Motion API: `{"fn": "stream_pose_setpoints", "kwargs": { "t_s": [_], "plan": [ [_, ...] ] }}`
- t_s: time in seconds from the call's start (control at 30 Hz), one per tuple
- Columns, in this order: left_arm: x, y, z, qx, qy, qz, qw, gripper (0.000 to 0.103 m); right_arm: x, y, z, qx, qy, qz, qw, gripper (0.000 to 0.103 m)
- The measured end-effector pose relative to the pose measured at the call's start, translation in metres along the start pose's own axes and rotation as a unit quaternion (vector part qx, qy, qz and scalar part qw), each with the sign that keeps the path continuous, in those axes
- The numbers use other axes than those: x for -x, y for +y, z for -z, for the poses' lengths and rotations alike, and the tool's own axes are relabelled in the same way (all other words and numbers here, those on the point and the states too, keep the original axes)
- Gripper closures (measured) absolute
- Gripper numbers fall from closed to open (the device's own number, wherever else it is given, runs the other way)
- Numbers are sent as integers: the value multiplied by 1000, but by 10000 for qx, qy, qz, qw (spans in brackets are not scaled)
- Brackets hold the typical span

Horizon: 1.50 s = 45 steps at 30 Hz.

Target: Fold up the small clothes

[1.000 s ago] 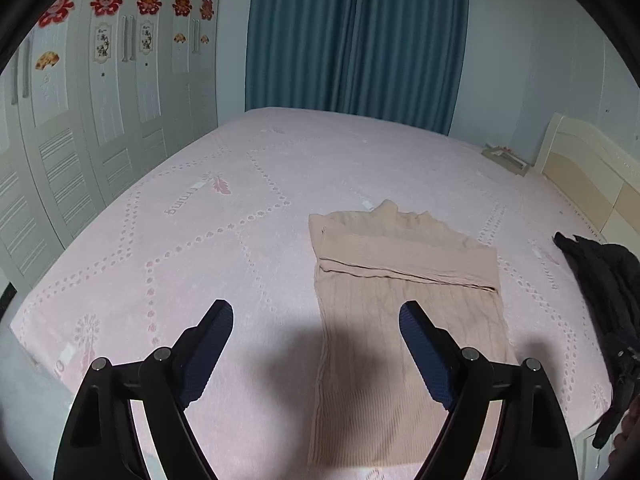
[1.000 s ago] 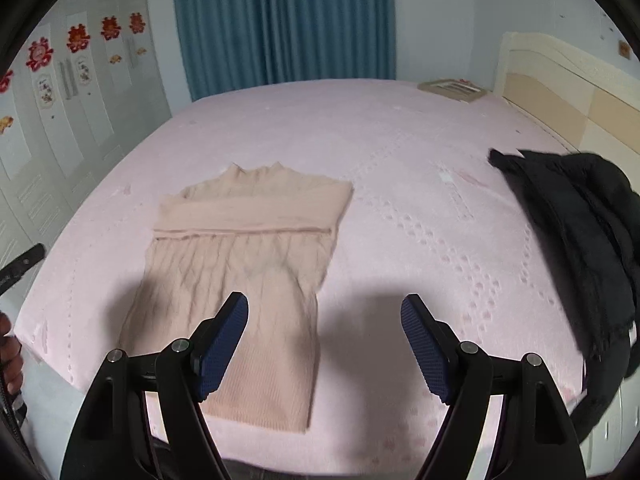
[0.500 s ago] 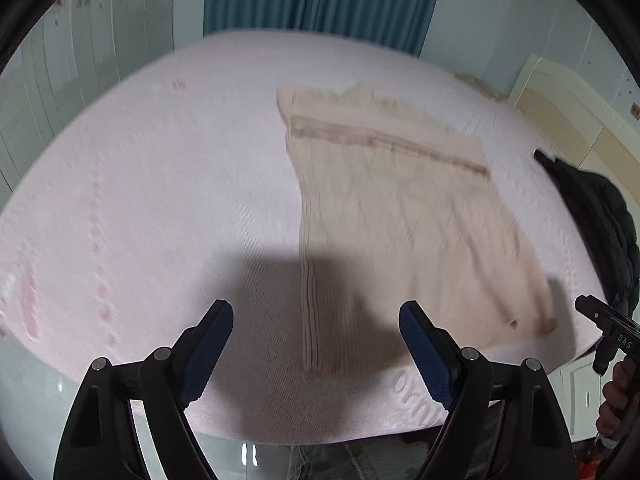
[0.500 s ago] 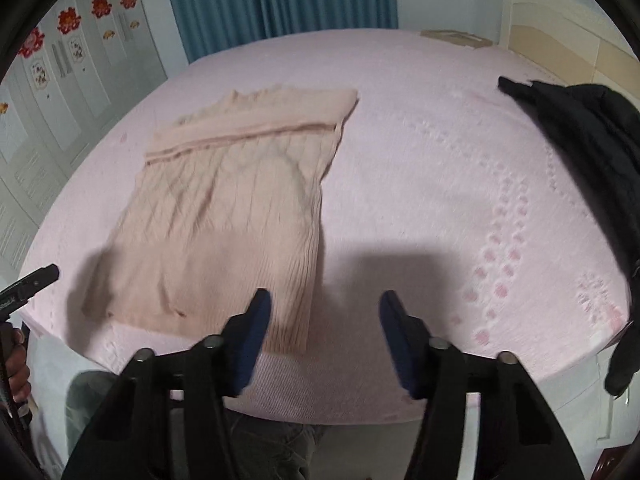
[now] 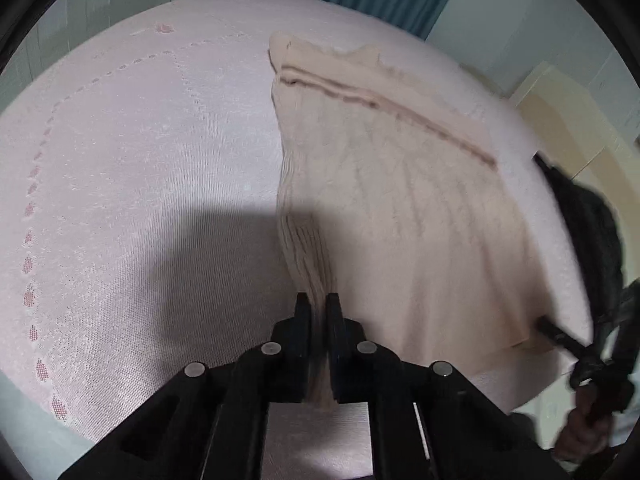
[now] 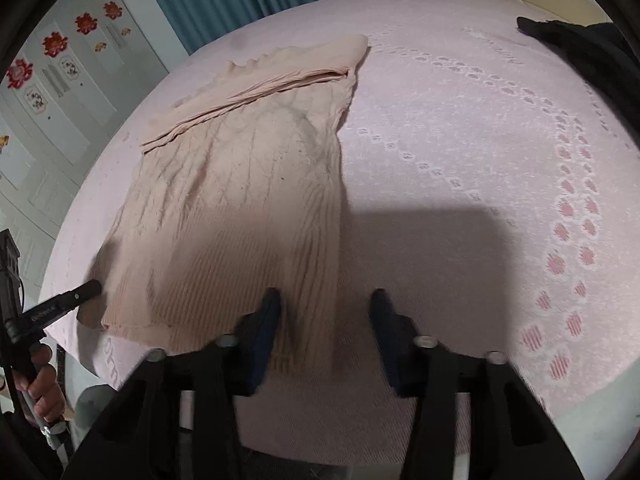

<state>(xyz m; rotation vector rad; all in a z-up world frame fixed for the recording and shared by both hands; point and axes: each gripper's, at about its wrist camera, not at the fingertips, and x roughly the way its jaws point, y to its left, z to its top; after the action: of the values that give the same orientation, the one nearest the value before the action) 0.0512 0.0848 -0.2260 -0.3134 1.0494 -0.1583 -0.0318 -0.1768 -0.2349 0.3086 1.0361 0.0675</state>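
1. Left wrist view: your left gripper (image 5: 318,308) is clenched on the near hem corner of the beige knit sweater (image 5: 400,200). The ribbed edge is bunched between the jaws and runs back under them. The rest of the sweater lies flat on the pink bed (image 5: 140,160), stretching ahead and to the right of the claw, with its folded-over top at the far end.
2. Before you lift, check that both layers of the hem are in the bite. A single layer would probably peel away as you carry it forward.
3. Right wrist view: your right gripper (image 6: 326,304) has its jaws closing, and here they are apart. The other hem corner lies between them, nearer the left pad, and is not yet pinched. Let the jaws seat fully on the ribbing.
4. Raise both corners together and level, then carry them straight ahead toward the far fold so the edges meet squarely.
5. Containers: none show in either view. A black jacket (image 6: 580,40) lies loose on the bed, far ahead and right of the right claw.
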Motion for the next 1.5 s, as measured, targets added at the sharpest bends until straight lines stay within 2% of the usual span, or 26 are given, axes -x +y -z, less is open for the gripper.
{"fn": "stream_pose_setpoints", "kwargs": {
  "t_s": [0.03,0.13,0.2,0.23,0.33,0.4,0.47,0.53,0.6,0.63,0.67,0.7,0.77,0.8,0.9,1.03,1.07,1.1,1.13,1.17,1.2,1.3,1.37,1.5],
  "plan": [
    [9,3,-1,66,-73,123,9999,96,2,0,0,-9,70,-175,9998,97],
    [34,16,2,221,-224,335,9989,96,27,2,6,27,-345,-515,9981,98],
    [42,24,7,270,-185,359,9988,98,38,1,10,-34,-434,-741,9963,98],
    [44,26,9,266,-162,306,9990,100,38,-1,12,-114,-353,-710,9968,98],
    [40,33,14,214,-102,13,9997,100,19,-8,18,-125,91,-147,9998,98],
    [40,43,19,372,-17,61,9993,100,12,-12,23,-128,311,-5,9994,98],
    [39,42,20,394,0,96,9992,100,18,-12,25,-121,274,-22,9995,98],
    [41,40,21,321,23,32,9995,100,23,-9,25,-52,206,34,9998,89],
    [39,34,20,243,57,67,9997,99,28,-6,23,42,143,-16,9999,76],
    [36,31,18,219,92,117,9997,97,31,-6,22,75,103,-68,9999,73],
    [33,28,18,192,145,150,9996,88,33,-4,22,95,59,-128,9999,68],
    [30,26,18,156,190,164,9996,72,37,-3,23,93,19,-180,9998,66],
    [26,21,20,99,155,158,9997,53,35,-1,21,61,-31,-260,9996,62],
    [24,20,21,79,121,156,9998,51,33,0,20,48,-17,-247,9997,62],
    [12,18,25,144,271,173,9994,52,23,0,19,20,83,-219,9997,62],
    [4,9,27,86,169,-10,9998,55,11,4,19,2,97,-79,9999,62],
    [1,5,26,62,173,-47,9998,68,8,8,17,52,109,-39,9999,65],
    [-3,1,24,23,240,-56,9997,90,4,12,15,138,151,-16,9998,82],
    [-7,-3,21,-30,337,20,9994,94,1,16,13,258,260,-81,9993,95],
    [-6,-4,17,-28,321,89,9994,94,4,18,10,349,246,-156,9990,98],
    [0,-2,13,21,181,204,9996,94,14,16,6,304,10,-264,9992,98],
    [23,22,1,408,-150,487,9979,94,36,-1,-1,-35,-276,-458,9986,98],
    [29,35,-2,555,-159,503,9971,94,34,-10,0,-141,-53,-484,9987,98],
    [19,37,5,527,126,452,9975,94,13,-5,12,139,435,-188,9988,98]
  ]
}}
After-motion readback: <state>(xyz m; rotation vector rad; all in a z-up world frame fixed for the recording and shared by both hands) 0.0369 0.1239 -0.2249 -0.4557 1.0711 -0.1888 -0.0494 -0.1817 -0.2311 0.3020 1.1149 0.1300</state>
